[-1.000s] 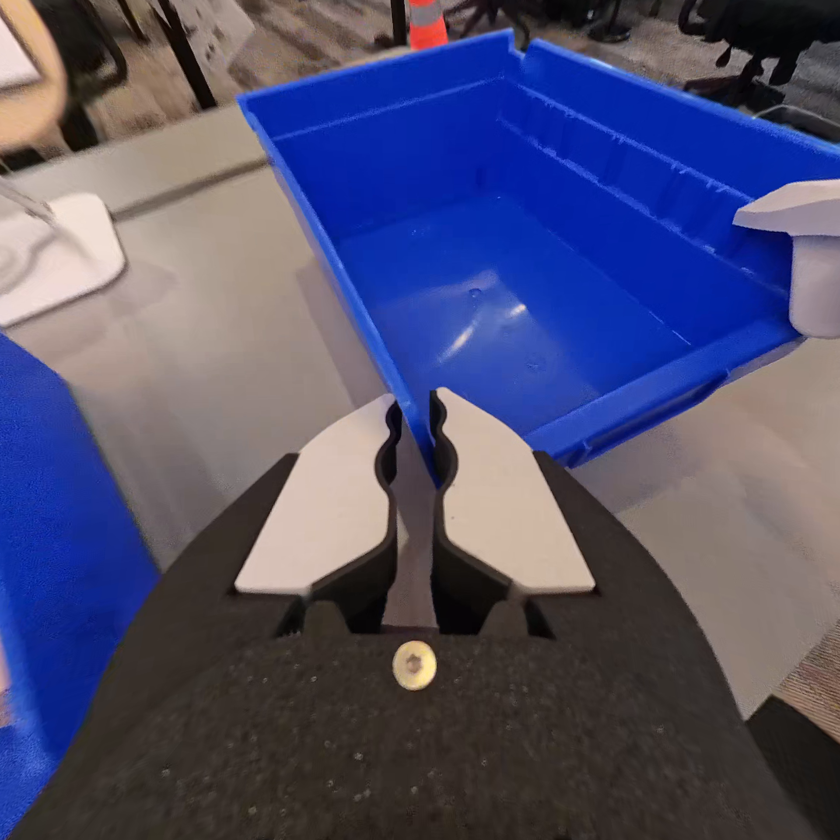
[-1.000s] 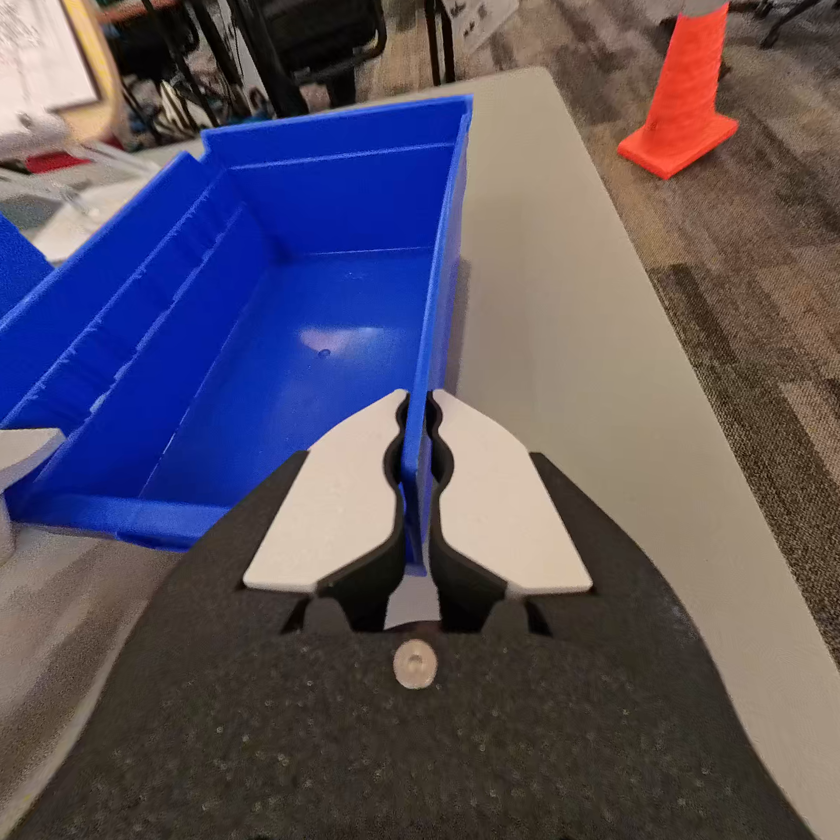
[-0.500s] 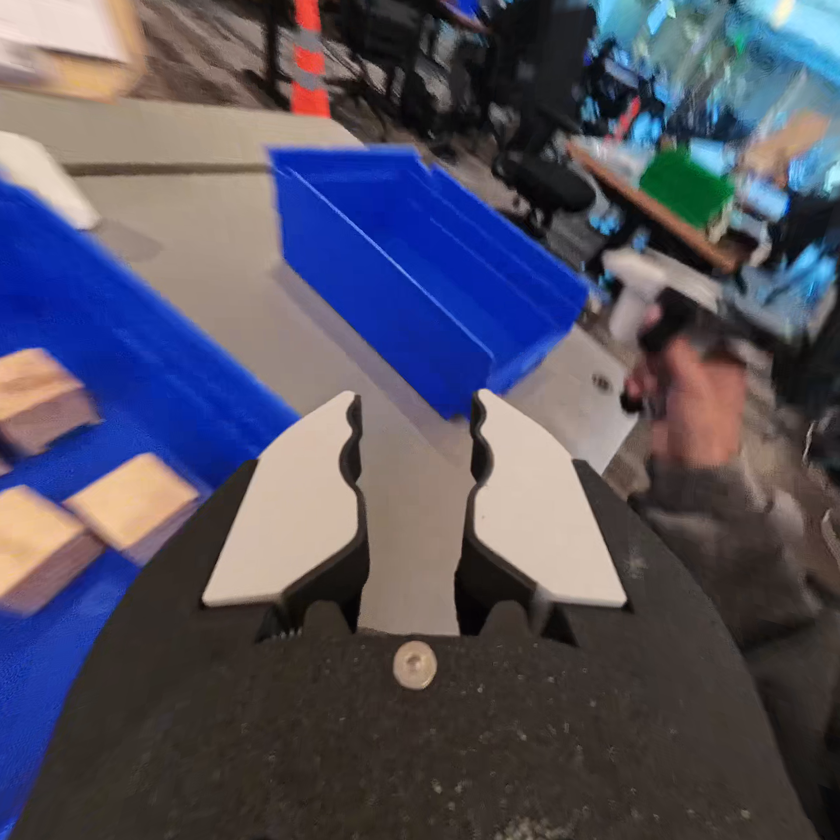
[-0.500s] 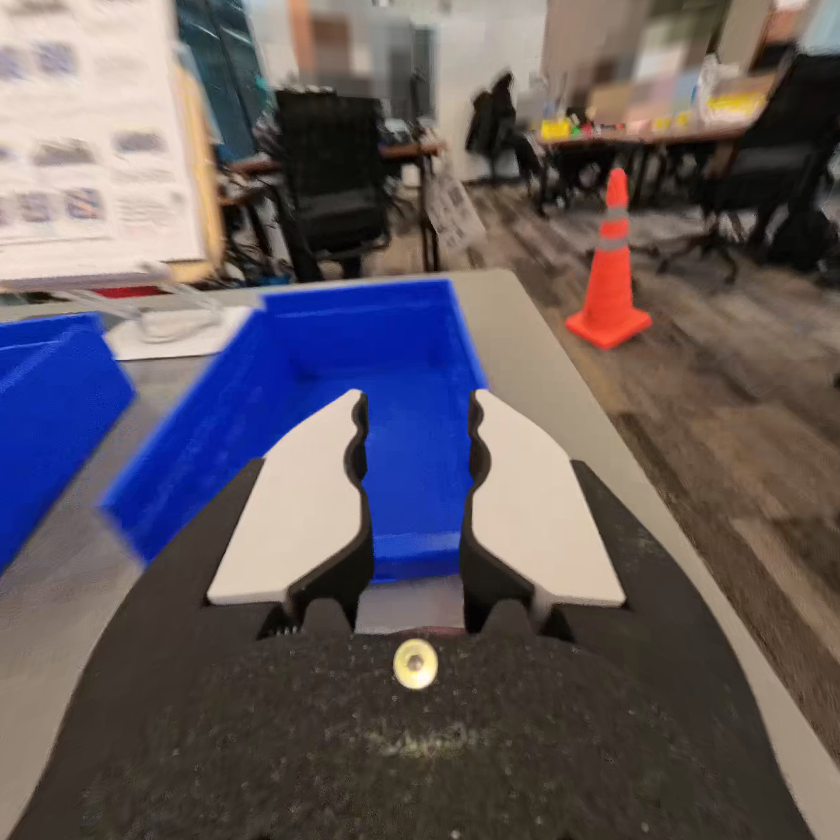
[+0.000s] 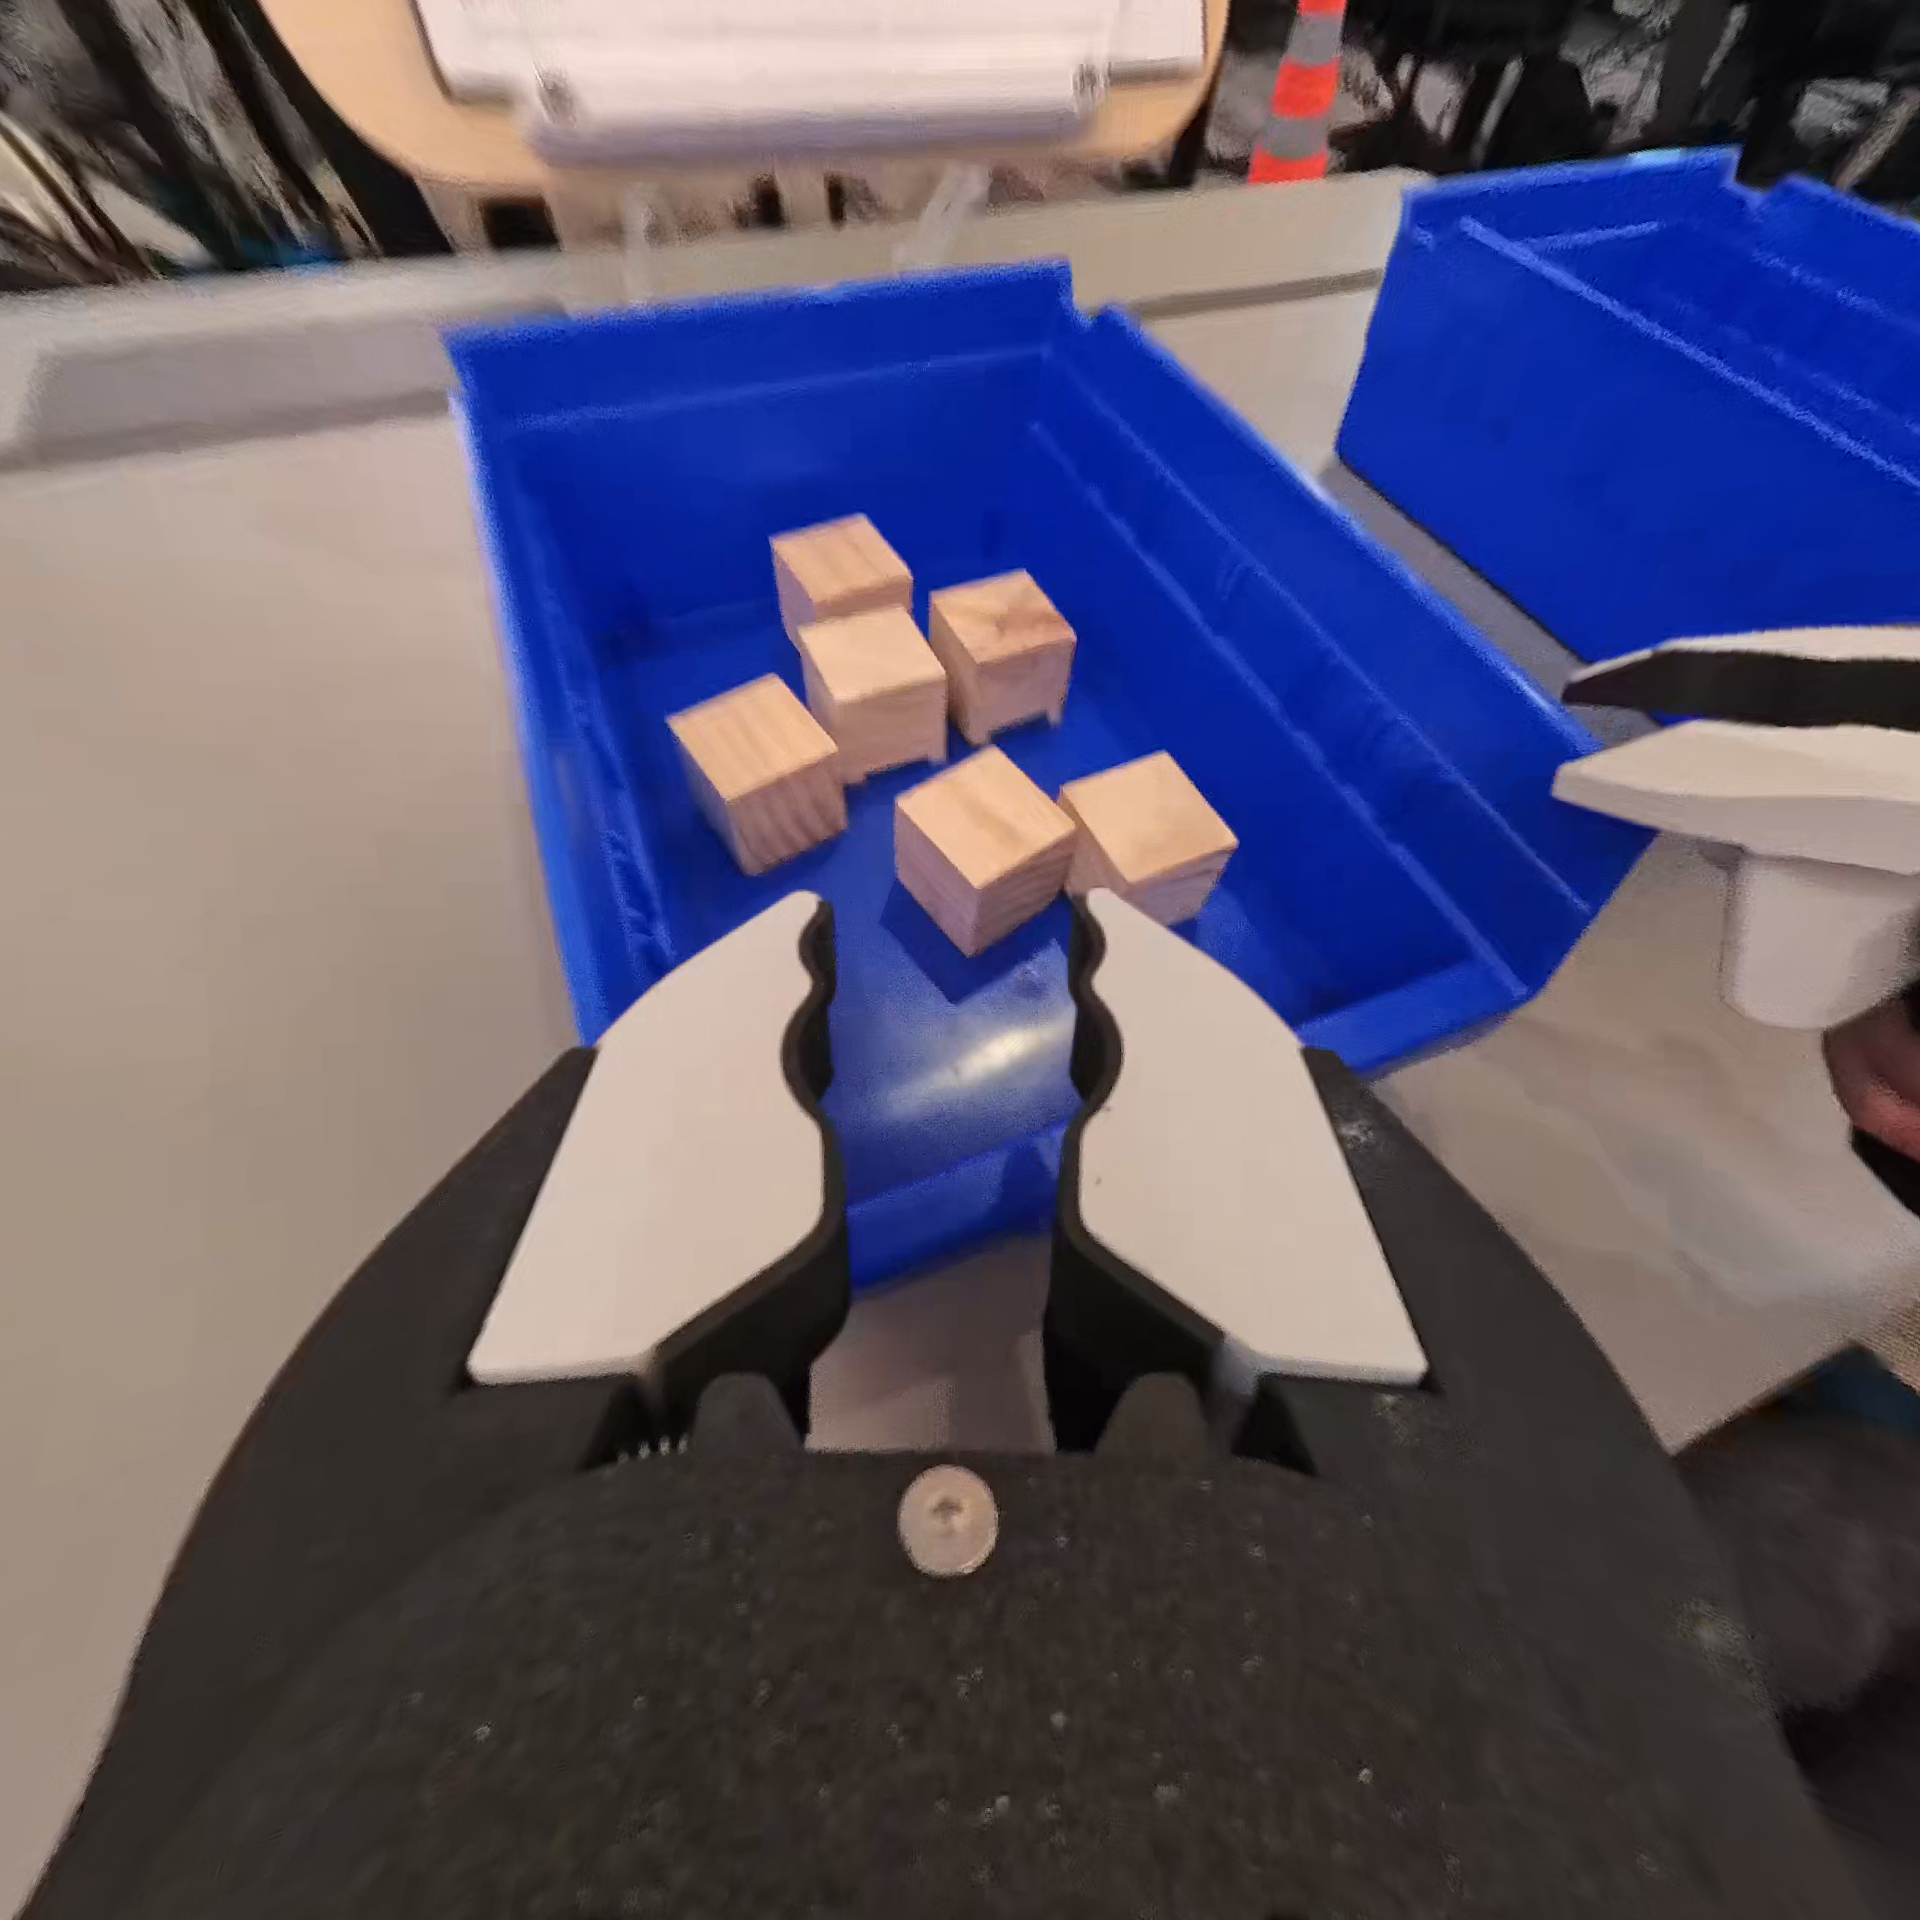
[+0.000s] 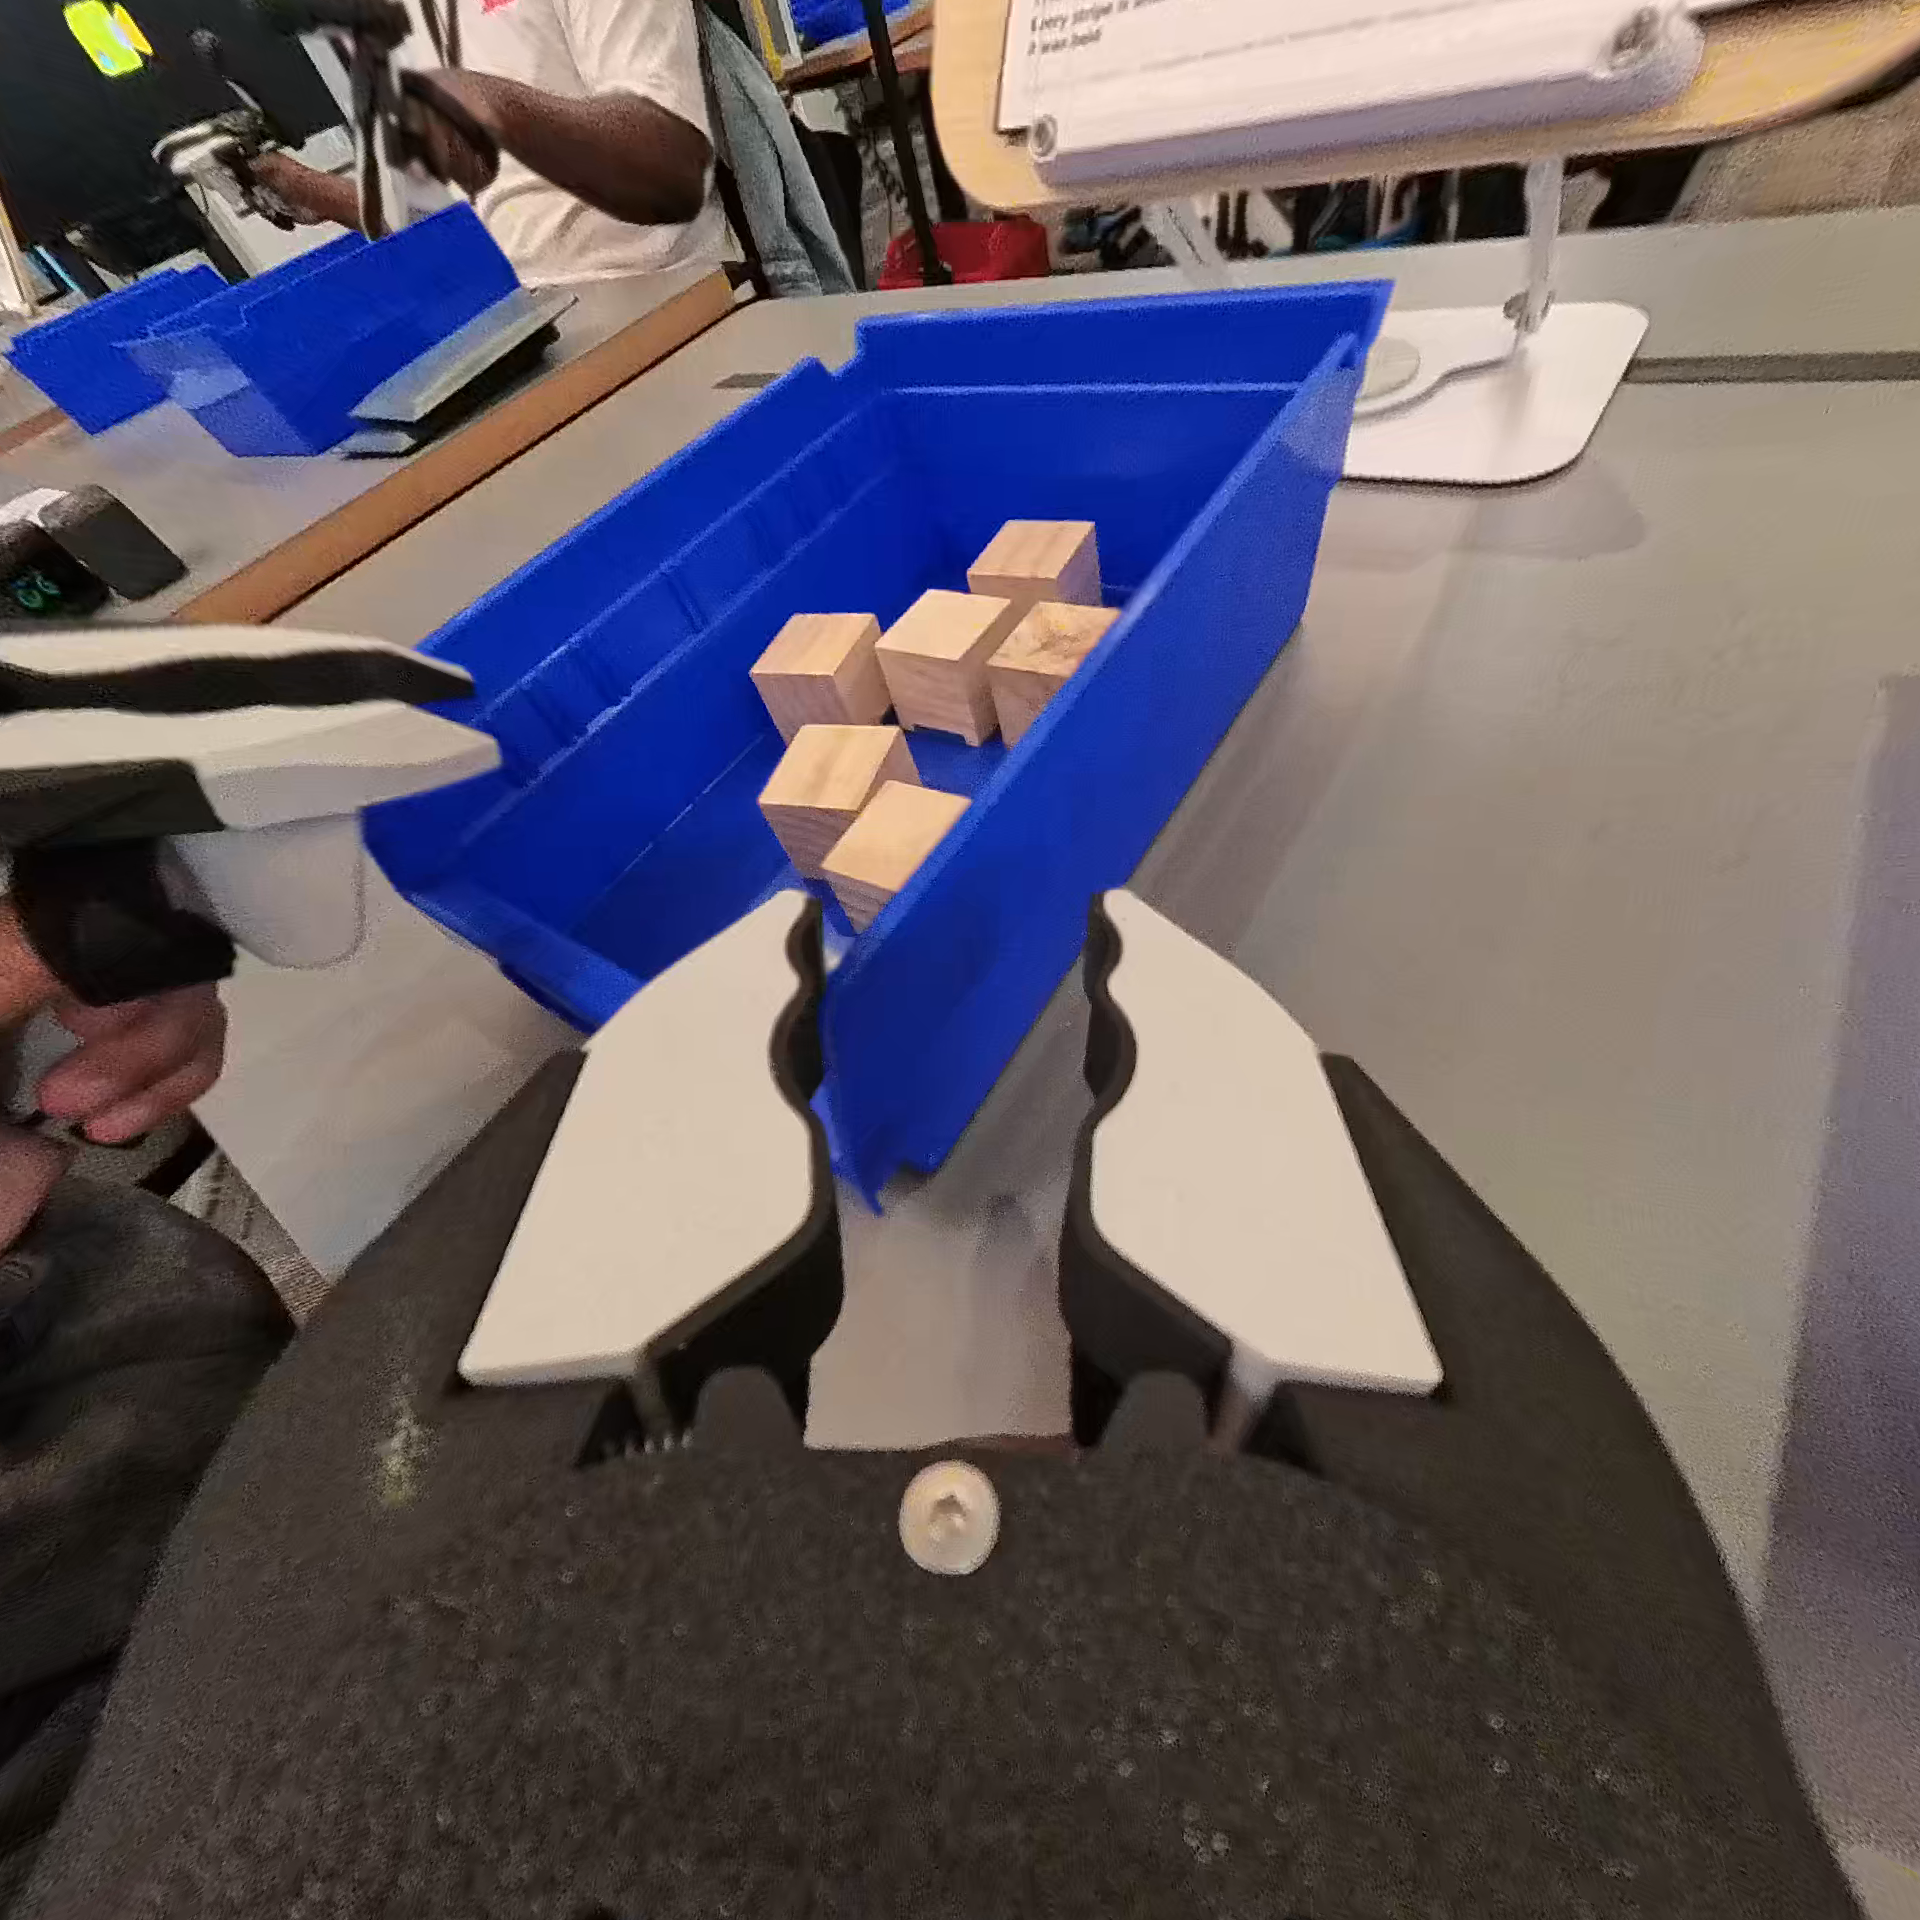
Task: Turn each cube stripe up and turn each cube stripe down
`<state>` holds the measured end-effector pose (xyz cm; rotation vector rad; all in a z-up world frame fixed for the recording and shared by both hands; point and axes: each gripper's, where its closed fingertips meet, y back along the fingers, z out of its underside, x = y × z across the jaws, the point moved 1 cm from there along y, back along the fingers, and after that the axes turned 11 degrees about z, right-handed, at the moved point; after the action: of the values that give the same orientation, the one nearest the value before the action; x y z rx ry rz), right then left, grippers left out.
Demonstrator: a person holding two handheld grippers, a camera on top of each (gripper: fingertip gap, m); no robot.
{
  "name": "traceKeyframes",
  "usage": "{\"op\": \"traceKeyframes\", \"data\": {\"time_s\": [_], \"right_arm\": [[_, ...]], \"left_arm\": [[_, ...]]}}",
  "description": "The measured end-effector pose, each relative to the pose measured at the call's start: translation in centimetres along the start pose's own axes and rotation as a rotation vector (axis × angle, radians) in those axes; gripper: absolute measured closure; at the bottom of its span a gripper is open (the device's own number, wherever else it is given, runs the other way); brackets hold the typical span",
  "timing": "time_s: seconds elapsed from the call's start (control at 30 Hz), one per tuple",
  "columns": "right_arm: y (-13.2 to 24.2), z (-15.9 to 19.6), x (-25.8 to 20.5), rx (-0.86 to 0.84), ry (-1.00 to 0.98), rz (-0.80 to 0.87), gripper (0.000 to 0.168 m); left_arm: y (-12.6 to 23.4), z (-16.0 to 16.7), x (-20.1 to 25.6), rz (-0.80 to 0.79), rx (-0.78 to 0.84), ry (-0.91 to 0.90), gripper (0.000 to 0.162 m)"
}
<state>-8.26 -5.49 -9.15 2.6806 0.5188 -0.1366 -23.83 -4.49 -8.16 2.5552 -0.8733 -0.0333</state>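
Six pale wooden cubes sit clustered inside the blue plastic bin, just beyond the left gripper, its jaws spread, empty. The right gripper gapes wide over the bin's near right wall.

Six cubes sit clustered in the near bin on the table; a second bin stands to its right.

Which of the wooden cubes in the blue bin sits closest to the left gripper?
The wooden cube just ahead of the open left gripper, touching a neighbouring cube on its right; the other four lie farther back.
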Motion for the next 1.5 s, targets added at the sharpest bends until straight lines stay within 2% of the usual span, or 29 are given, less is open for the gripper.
{"op": "traceKeyframes", "data": {"time_s": [0.1,0.2,0.27,0.33,0.4,0.43,0.47,0.5,0.53,0.6,0.73,0.8,1.0,1.13,1.27,1.43,1.5], "right_arm": [[0.9,-0.3,-1.6,0.052,0.023,-0.009,0.121],[1.5,-0.1,-3.0,0.08,0.074,0.009,0.117],[1.1,0.4,-3.2,0.081,0.106,0.052,0.116],[0.5,1.2,-3.3,0.053,0.105,0.061,0.116],[-0.1,1.7,-3.3,0.039,0.086,0.066,0.116],[-0.4,1.7,-3.2,0.038,0.092,0.082,0.117],[-0.7,1.7,-3.0,0.039,0.108,0.104,0.122],[-1.1,1.8,-2.8,0.036,0.124,0.124,0.125],[-1.5,1.9,-2.5,0.026,0.138,0.143,0.13],[-2.2,2.3,-1.7,0.013,0.158,0.196,0.148],[-2.5,1.0,-2.4,0.057,0.202,0.303,0.156],[-2.9,-0.3,-4.3,0.115,0.201,0.289,0.156],[-7.0,-4.2,-13.9,0.209,0.248,0.205,0.156],[-10.9,-4.8,-19.8,0.182,0.233,0.158,0.156],[-14.1,-3.4,-22.2,0.107,0.193,0.168,0.157],[-16.0,0.1,-22.0,0.009,0.17,0.148,0.155],[-16.2,0.1,-22.0,0.023,0.174,0.126,0.153]], "left_arm": [[2.6,-2.1,-1.4,-0.136,0.131,-0.074,0.119],[3.9,-2.3,-3.4,-0.161,0.162,-0.029,0.117],[4.1,-1.2,-5.6,-0.199,0.119,0.014,0.11],[3.2,0.9,-6.9,-0.186,0.032,0.076,0.095],[1.8,2.5,-7.2,-0.145,-0.001,0.123,0.093],[1.3,2.9,-7.2,-0.125,0.0,0.141,0.098],[0.8,3.2,-7.0,-0.11,-0.011,0.15,0.108],[0.3,3.5,-6.7,-0.089,-0.024,0.152,0.122],[-0.1,3.5,-6.3,-0.06,-0.029,0.152,0.143],[-0.2,3.4,-6.3,-0.089,-0.045,0.152,0.154],[0.7,3.0,-7.0,-0.148,-0.056,0.126,0.159],[2.3,2.2,-8.5,-0.18,-0.017,0.134,0.159],[10.4,-0.8,-16.5,-0.39,0.096,0.11,0.158],[13.6,0.5,-22.5,-0.446,0.089,0.148,0.158],[13.8,2.8,-26.0,-0.453,0.04,0.187,0.158],[11.7,5.5,-27.7,-0.41,-0.043,0.222,0.158],[11.4,5.5,-28.0,-0.382,0.001,0.259,0.158]]}}
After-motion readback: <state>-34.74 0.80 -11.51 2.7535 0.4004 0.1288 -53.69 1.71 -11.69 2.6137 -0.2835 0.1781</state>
